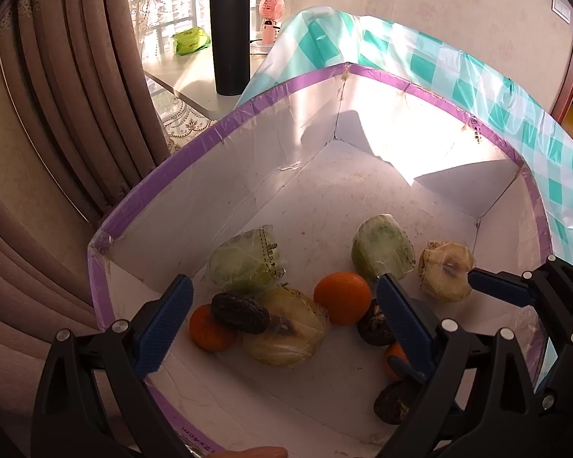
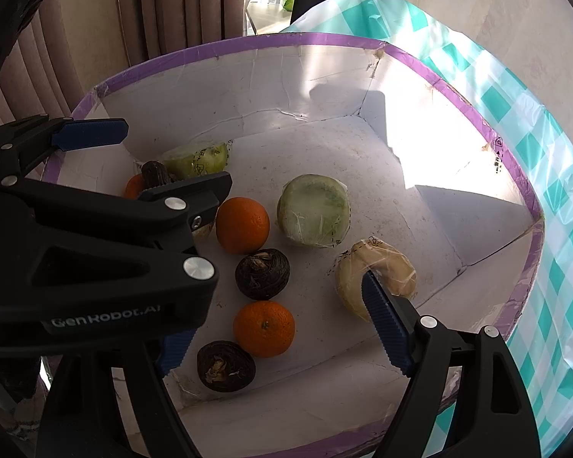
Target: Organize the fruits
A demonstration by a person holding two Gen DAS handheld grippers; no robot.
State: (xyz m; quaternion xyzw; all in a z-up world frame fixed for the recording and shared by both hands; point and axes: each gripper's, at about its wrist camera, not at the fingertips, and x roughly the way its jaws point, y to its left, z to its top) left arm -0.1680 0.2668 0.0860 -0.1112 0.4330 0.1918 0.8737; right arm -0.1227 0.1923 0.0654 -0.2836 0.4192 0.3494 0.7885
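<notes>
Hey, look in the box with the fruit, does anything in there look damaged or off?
Yes. The plastic-wrapped pale fruit piece near the right wall of the white box looks browned and shrivelled, curled around a hollow core. A second wrapped piece among the oranges shows a dark brown patch. The oranges look sound.

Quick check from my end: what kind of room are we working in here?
Probably a home room beside a window: heavy curtains, a checked tablecloth, and a sill with a black flask and pink fan behind the fruit box.

Box (image 2: 179,44): white walls, purple rim. Oranges (image 2: 242,224): orange. Cloth (image 2: 554,175): teal-and-white check. Flask (image 1: 230,38): black. Gripper pads (image 1: 164,328): blue.
</notes>
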